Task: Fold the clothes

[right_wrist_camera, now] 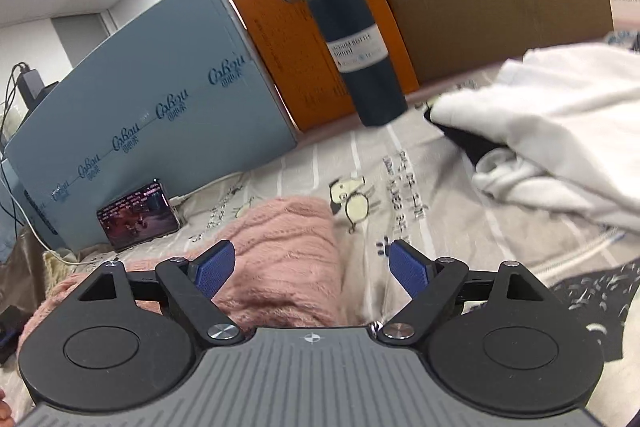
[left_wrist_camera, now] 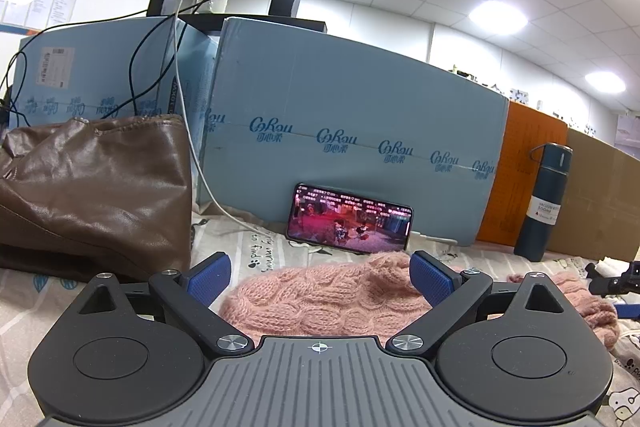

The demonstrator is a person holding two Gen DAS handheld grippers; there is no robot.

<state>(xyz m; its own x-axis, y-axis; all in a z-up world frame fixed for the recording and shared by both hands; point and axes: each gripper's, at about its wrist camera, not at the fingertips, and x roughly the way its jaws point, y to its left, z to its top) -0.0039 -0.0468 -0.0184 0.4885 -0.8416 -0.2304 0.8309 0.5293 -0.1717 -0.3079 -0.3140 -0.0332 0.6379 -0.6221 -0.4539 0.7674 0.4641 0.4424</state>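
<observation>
we hold our left claw and right claw spread wide, gripping nothing, over the fuzzy pink cable-knit sweater on the printed grey bedsheet.

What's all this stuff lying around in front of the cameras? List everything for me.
pink knitted sweater: one, pink, on the printed sheet before both tongs
white garment: one, white, heaped at right
printed sheet: one, grey-beige with cartoons, under everything
phone: one, screen lit, leaning on the blue box
blue box: one large, pale blue, behind
flask: one, dark teal, upright by the orange board
orange board: one, orange, standing behind
brown leather bag: one, brown, left
left tongs: open, blue pads
right tongs: open, blue pads
</observation>
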